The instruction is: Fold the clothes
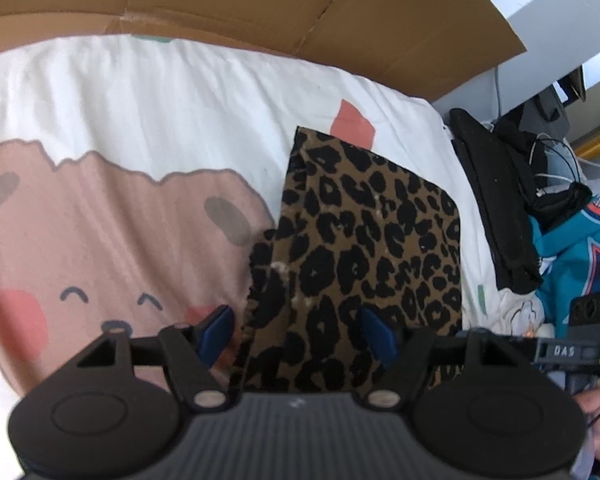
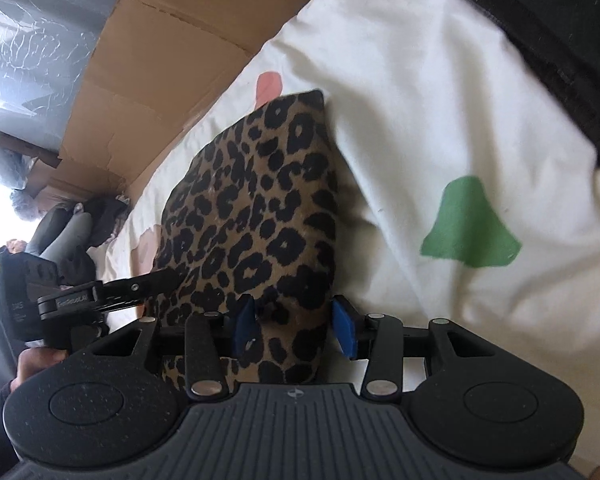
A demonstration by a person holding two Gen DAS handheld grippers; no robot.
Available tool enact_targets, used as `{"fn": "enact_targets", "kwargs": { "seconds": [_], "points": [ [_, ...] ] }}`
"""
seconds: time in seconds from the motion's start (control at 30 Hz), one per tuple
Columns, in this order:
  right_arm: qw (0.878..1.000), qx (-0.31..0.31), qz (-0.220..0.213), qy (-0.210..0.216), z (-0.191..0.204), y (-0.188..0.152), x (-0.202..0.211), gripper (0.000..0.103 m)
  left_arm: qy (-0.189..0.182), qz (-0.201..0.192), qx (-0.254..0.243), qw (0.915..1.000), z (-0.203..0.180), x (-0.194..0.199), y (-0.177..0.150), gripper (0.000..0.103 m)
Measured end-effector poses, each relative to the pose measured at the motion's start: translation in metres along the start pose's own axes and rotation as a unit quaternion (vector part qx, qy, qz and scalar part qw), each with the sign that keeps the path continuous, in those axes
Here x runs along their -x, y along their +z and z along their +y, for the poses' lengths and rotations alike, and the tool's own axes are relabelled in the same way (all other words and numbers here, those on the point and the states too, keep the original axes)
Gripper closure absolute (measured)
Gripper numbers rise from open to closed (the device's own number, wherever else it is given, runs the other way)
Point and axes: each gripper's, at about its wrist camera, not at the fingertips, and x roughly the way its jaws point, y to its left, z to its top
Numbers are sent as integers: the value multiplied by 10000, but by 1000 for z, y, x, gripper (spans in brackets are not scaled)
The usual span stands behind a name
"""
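A leopard-print garment (image 1: 364, 240) lies folded into a rough rectangle on a white bedsheet with a bear print (image 1: 112, 240). My left gripper (image 1: 296, 334) is open, its blue pads on either side of the garment's near edge, where a loose flap stands up. In the right wrist view the same garment (image 2: 260, 208) fills the middle. My right gripper (image 2: 296, 330) is open too, its blue pads straddling the garment's near end. The left gripper (image 2: 100, 300) shows at the left of that view.
Brown cardboard (image 1: 260, 4) stands along the far side of the bed. A black garment (image 1: 496, 208) and a teal jersey (image 1: 580, 248) lie at the right. The sheet (image 2: 440, 100) has a green print (image 2: 470, 226).
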Motion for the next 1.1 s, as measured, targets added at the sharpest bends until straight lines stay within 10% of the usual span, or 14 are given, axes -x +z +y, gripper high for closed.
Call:
{"fn": "enact_targets", "kwargs": {
  "seconds": [0.37,0.73,1.1],
  "points": [
    [9995,-252,-127,155,0,4,2,81,-3,-314,-250,9992,-5,5,5,63],
    [9987,-418,29,279,-4,2,-8,77,-208,12,72,9998,9,-10,12,40],
    [9965,-706,30,458,-10,3,-26,74,-448,-39,166,9988,5,-22,20,46]
  ]
}}
